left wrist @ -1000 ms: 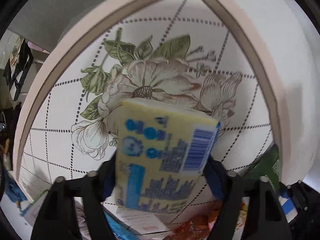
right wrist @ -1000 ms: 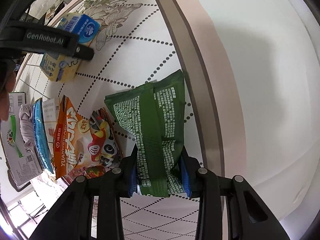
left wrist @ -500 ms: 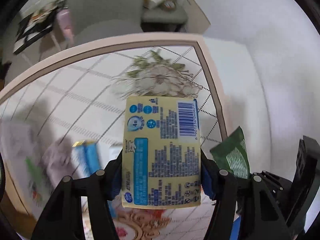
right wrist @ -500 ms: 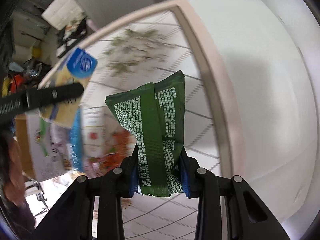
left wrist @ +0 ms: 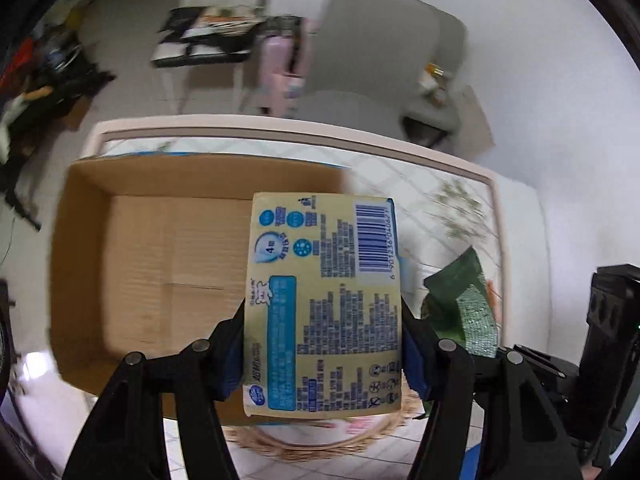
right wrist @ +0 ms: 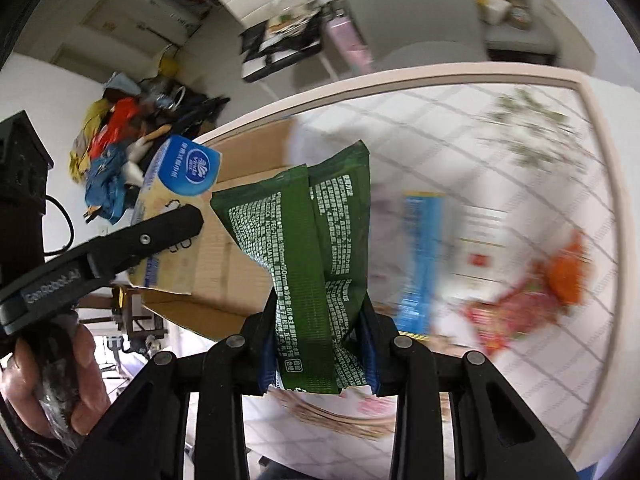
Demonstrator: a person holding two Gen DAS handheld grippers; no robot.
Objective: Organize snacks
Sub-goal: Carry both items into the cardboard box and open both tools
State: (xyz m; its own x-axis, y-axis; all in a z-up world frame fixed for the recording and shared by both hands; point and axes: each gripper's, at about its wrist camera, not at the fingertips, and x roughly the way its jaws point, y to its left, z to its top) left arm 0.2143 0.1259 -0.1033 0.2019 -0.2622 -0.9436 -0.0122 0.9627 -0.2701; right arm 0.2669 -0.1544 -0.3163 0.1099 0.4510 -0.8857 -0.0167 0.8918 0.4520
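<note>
My left gripper (left wrist: 322,354) is shut on a yellow carton (left wrist: 324,300) with blue print and a barcode, held in the air over an open cardboard box (left wrist: 160,264). In the right wrist view my right gripper (right wrist: 318,344) is shut on a green snack bag (right wrist: 308,248), lifted above the table. The same green snack bag (left wrist: 460,300) shows at the right of the left wrist view. The yellow carton (right wrist: 176,200) and the left gripper's finger (right wrist: 132,240) appear at the left of the right wrist view, above the cardboard box (right wrist: 232,264), with a hand holding that gripper.
Blurred snacks lie on the patterned tabletop (right wrist: 540,184): a blue pack (right wrist: 420,256) and red and orange bags (right wrist: 532,296). A woven mat (left wrist: 320,446) lies below the grippers. Beyond the table's pale rim (left wrist: 280,134) are a grey chair (left wrist: 392,60) and floor clutter (right wrist: 116,152).
Both grippers have risen and swung left from the flower-patterned corner, carrying the carton and the green bag. The cardboard box has come into view under the carton.
</note>
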